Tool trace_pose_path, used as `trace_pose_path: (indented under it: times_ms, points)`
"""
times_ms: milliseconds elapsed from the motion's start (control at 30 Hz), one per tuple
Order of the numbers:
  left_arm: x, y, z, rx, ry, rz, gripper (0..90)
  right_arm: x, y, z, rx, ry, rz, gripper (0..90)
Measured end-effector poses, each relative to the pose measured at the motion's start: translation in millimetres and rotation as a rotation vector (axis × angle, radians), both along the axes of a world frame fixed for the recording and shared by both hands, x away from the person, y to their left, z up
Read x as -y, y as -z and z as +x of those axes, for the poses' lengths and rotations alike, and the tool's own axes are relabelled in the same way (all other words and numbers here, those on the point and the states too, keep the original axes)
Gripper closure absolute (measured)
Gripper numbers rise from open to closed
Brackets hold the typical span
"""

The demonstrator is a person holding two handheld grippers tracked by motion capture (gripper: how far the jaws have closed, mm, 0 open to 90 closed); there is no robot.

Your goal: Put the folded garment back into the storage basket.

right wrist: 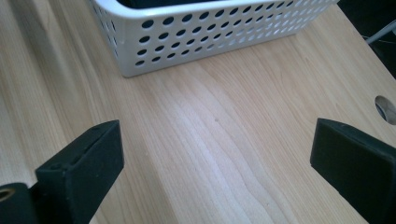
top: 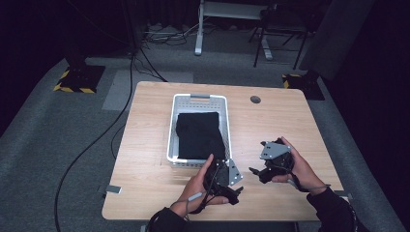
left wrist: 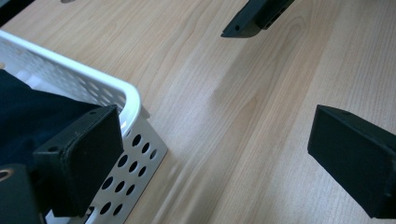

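A white perforated basket [top: 198, 101] stands on the wooden table and holds a folded black cloth [top: 199, 135]. My left gripper [top: 223, 175] hovers at the basket's near right corner, open, with nothing between its jaws; in the left gripper view [left wrist: 212, 154] one jaw sits over the basket's rim [left wrist: 130, 93] and the cloth [left wrist: 32, 114]. My right gripper [top: 267, 166] is to the right of the basket, open and empty, above bare wood. The right gripper view [right wrist: 215, 172] looks toward the basket's side wall [right wrist: 210, 35].
A round cable hole [top: 255, 99] is in the table's far right part, and appears in the right gripper view as the hole [right wrist: 385, 108]. The other gripper's jaw tip [left wrist: 254, 16] shows at the top of the left gripper view. Cables and stands lie on the floor beyond the table.
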State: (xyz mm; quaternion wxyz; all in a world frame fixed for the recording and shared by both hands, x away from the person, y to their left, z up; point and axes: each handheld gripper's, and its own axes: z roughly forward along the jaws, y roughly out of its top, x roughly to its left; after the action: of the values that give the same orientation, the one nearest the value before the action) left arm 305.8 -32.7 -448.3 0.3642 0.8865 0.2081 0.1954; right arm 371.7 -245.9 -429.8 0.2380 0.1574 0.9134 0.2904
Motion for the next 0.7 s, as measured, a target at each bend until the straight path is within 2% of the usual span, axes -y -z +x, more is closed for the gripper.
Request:
trace_pose_path:
  times_ms: [167, 267, 700]
  points:
    - [5.6, 6.0, -1.5, -0.018, 0.029, 0.024, 3.1, 6.0, 4.2, -1.9, -0.003, 0.008, 0.001, 3.0]
    - [8.0, 12.1, -0.4, -0.037, 0.028, 0.038, 3.1, 9.8, 7.8, -2.9, -0.011, 0.015, 0.003, 3.0]
    - [9.9, 33.6, 2.7, -0.087, 0.054, 0.054, 3.3, 29.7, 26.5, -5.5, -0.049, 0.038, -0.006, 2.8]
